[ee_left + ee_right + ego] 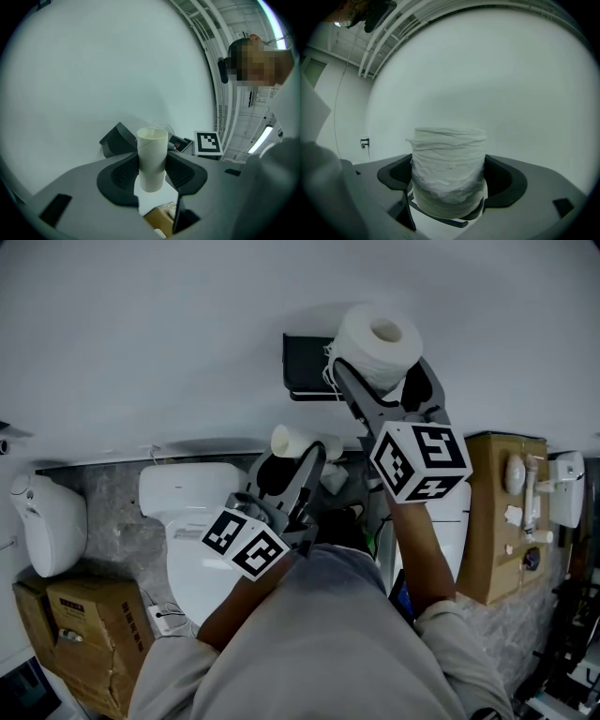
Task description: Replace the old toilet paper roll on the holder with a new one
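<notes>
My right gripper (373,367) is shut on a full white toilet paper roll (378,345), raised just in front of the black wall holder (305,367). In the right gripper view the roll (447,169) stands upright between the pads, filling the gap of the gripper (449,180). My left gripper (298,460) is shut on an empty cardboard tube (292,441), lower and left of the holder. The tube (152,158) stands upright between the left gripper's (152,174) dark pads; the holder (118,139) shows behind it on the wall.
A white toilet (192,535) stands below the left gripper. Cardboard boxes (89,629) sit at the lower left, beside a white bin (47,521). A brown cabinet (502,521) with fittings stands to the right. The pale wall (141,334) fills the upper view.
</notes>
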`<state>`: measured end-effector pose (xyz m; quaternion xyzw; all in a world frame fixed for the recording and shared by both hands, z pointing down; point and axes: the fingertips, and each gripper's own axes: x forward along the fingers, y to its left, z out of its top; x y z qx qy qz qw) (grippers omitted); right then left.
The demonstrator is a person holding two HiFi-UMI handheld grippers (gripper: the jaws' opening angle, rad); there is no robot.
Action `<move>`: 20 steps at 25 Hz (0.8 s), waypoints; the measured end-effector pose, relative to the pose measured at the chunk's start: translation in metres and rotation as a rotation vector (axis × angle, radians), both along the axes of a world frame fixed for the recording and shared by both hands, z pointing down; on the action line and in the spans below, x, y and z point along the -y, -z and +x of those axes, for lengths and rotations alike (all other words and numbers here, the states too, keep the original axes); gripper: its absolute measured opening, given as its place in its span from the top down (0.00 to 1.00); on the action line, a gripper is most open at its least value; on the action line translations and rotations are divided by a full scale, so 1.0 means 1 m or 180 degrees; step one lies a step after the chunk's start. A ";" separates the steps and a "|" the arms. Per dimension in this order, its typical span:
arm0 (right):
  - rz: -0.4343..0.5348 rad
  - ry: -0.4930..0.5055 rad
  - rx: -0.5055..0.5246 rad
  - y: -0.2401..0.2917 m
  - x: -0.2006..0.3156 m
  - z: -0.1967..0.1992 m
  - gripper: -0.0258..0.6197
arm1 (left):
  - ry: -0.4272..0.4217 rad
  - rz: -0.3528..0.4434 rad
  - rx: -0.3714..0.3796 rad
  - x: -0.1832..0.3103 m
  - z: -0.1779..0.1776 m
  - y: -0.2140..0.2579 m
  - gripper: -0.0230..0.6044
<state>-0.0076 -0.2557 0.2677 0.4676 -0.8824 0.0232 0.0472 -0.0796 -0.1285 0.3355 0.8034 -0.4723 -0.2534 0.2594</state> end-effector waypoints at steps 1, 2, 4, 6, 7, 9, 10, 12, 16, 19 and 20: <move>-0.0004 -0.0004 0.0013 0.000 0.000 0.001 0.26 | -0.0007 -0.0002 0.0004 0.000 0.001 0.000 0.69; -0.0008 -0.0006 0.0030 0.001 0.000 0.002 0.26 | -0.0015 -0.0006 0.0000 0.000 0.001 0.000 0.69; -0.0019 -0.0002 0.0071 0.002 -0.002 0.004 0.26 | -0.0026 -0.0011 -0.0014 0.000 0.002 0.000 0.69; -0.0021 0.0006 0.0101 0.003 -0.005 0.006 0.26 | -0.0035 -0.0010 -0.0020 -0.001 0.003 0.000 0.69; -0.0019 0.0009 0.0109 0.004 -0.006 0.007 0.26 | -0.0041 -0.0007 -0.0016 -0.002 0.004 0.001 0.69; -0.0019 0.0013 0.0124 0.005 -0.009 0.007 0.26 | -0.0052 0.0000 -0.0003 -0.002 0.005 0.001 0.69; -0.0020 0.0013 0.0136 0.005 -0.009 0.008 0.26 | -0.0058 0.0000 -0.0001 -0.002 0.005 0.001 0.69; -0.0021 0.0009 0.0167 0.007 -0.011 0.011 0.26 | -0.0071 -0.0004 -0.0005 -0.002 0.007 0.001 0.69; 0.0008 -0.0044 0.0134 0.009 -0.013 0.021 0.26 | -0.0097 0.0002 0.0013 -0.003 0.010 0.002 0.69; -0.0004 -0.0078 0.0173 0.008 -0.013 0.032 0.26 | -0.0123 -0.0006 0.0020 -0.002 0.014 0.001 0.69; -0.0003 -0.0094 0.0191 0.008 -0.013 0.036 0.26 | -0.0134 -0.0011 0.0019 -0.002 0.016 0.000 0.69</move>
